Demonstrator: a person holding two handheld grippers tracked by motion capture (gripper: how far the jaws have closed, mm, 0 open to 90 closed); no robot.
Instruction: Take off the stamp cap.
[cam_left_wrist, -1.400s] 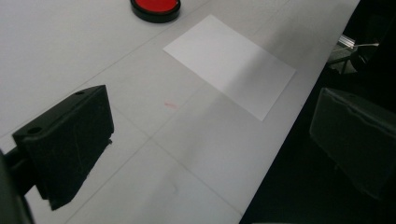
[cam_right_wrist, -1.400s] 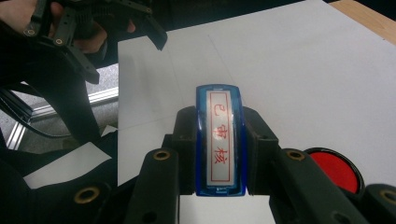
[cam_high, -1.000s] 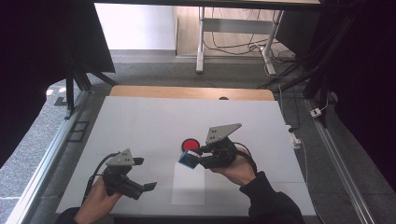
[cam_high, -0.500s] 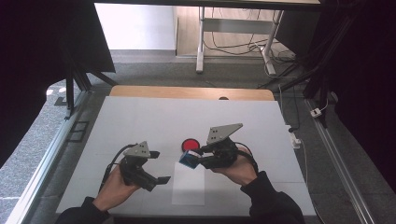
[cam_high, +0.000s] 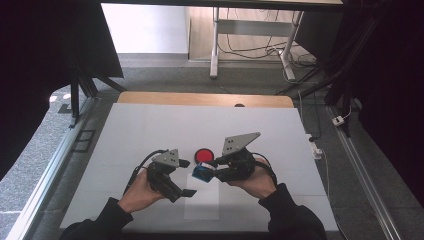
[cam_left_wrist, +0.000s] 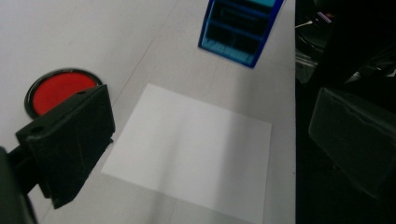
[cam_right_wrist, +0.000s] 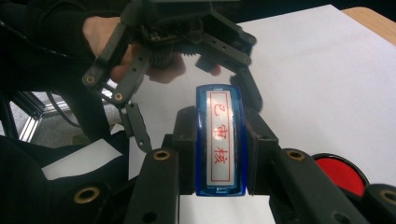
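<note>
Blue plastic marks the stamp (cam_high: 202, 173) in the high view, where the right gripper (cam_high: 209, 169) holds it just above the white desk (cam_high: 150, 125), close to the near edge and slightly right of centre. A round red ink pad (cam_high: 203, 155) in a black rim lies on the desk just beyond the stamp. A white sheet of paper (cam_high: 202, 202) lies flat on the desk just in front of the stamp, nearer the person. The left gripper (cam_high: 187, 177) hovers just left of the stamp, its two jaws spread apart with nothing between them, one toward the ink pad and one over the paper's edge.

From the left gripper view, one black jaw rises at the lower left with the ink pad (cam_left_wrist: 58, 88) partly behind it. The paper (cam_left_wrist: 191, 149) spreads across the middle, and the stamp (cam_left_wrist: 240, 25) hangs at the top, its open blue underside facing the camera.

From the right gripper view, the two black pads (cam_right_wrist: 187, 154) press on both long sides of the stamp (cam_right_wrist: 219, 140), clamping it firmly. Its white face carries red characters inside a red frame. The left gripper (cam_right_wrist: 198, 100) hangs open just behind the stamp, held by a hand (cam_right_wrist: 140, 42) in a dark sleeve. The ink pad (cam_right_wrist: 341, 175) peeks out at the lower right.
</note>
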